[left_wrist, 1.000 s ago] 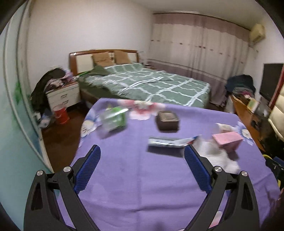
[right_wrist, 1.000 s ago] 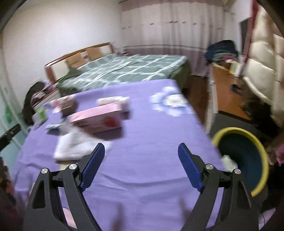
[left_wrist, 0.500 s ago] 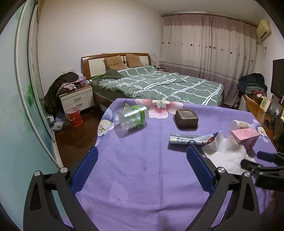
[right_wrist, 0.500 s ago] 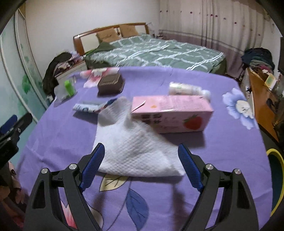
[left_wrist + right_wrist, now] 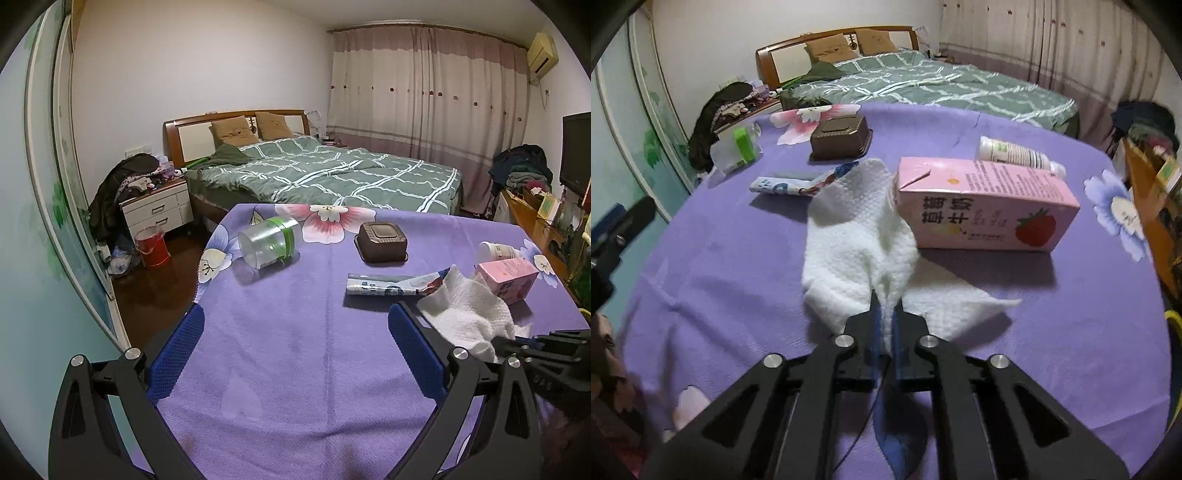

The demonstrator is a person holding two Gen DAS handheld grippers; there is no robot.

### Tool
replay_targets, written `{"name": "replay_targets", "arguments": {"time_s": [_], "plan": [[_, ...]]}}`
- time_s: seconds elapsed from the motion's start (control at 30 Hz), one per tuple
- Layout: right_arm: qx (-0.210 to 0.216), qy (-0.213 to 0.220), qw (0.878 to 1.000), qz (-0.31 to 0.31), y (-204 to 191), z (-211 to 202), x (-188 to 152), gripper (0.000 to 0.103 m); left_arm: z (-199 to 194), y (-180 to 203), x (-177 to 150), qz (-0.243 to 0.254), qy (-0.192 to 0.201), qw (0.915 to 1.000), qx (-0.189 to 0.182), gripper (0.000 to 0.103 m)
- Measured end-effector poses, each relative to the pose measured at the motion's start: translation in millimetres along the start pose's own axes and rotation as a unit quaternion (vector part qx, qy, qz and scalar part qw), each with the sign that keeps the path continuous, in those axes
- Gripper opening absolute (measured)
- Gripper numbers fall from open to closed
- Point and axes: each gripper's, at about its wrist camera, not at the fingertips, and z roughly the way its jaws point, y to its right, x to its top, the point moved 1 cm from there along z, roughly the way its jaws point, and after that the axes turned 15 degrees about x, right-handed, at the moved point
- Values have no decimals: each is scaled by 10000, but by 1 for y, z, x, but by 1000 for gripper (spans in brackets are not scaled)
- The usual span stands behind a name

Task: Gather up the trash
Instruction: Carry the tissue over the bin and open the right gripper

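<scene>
The right gripper [image 5: 885, 306] is clamped tight on the near edge of a white paper towel [image 5: 857, 236], which is pinched up into a fold on the purple-covered table [image 5: 738, 258]. The towel's far end is draped against a pink strawberry milk carton [image 5: 982, 206] lying on its side and touches a crumpled wrapper [image 5: 790, 184]. The left gripper [image 5: 295, 339] is held wide apart above bare cloth, with nothing between its fingers.

Place: a home bedroom
Bed: green checked quilt [image 5: 332, 177], two pillows, wooden headboard [image 5: 236, 122]
Beside it: white nightstand [image 5: 157, 210] heaped with clothes
Window wall: long curtains [image 5: 424, 110], air conditioner [image 5: 542, 51]
Foreground: table in purple flowered cloth [image 5: 295, 350]
</scene>
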Motion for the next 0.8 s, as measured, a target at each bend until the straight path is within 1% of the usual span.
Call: {"name": "replay_targets", "arguments": {"time_s": [0.17,0.23,0.3,0.4,0.6,0.67,0.73,0.8], "plan": [[396,324,9987,2,-8,-46,-7,5,0,1,1,28,-4,10000,-17,98],[570,522,9970,-51,-13,-74,-11,5,0,2,0,44,-1,10000,-35,98],[606,725,9955,-55,-13,-98,-14,5,-1,3,0,73,15,10000,-43,98],[816,1010,9915,-12,-11,-130,-15,5,-3,4,-1,107,34,9999,-51,98],[1011,1529,9830,-77,-11,-184,-7,5,-3,7,-2,191,48,9998,-58,98],[950,1687,9810,-120,-10,-197,-5,5,-4,8,-2,212,64,9997,-61,98],[690,1907,9791,-121,-5,-212,-5,5,-5,8,-2,227,67,9997,-71,98],[419,2075,9773,9,10,-224,-7,5,-6,9,-2,239,70,9997,-84,98]]}}
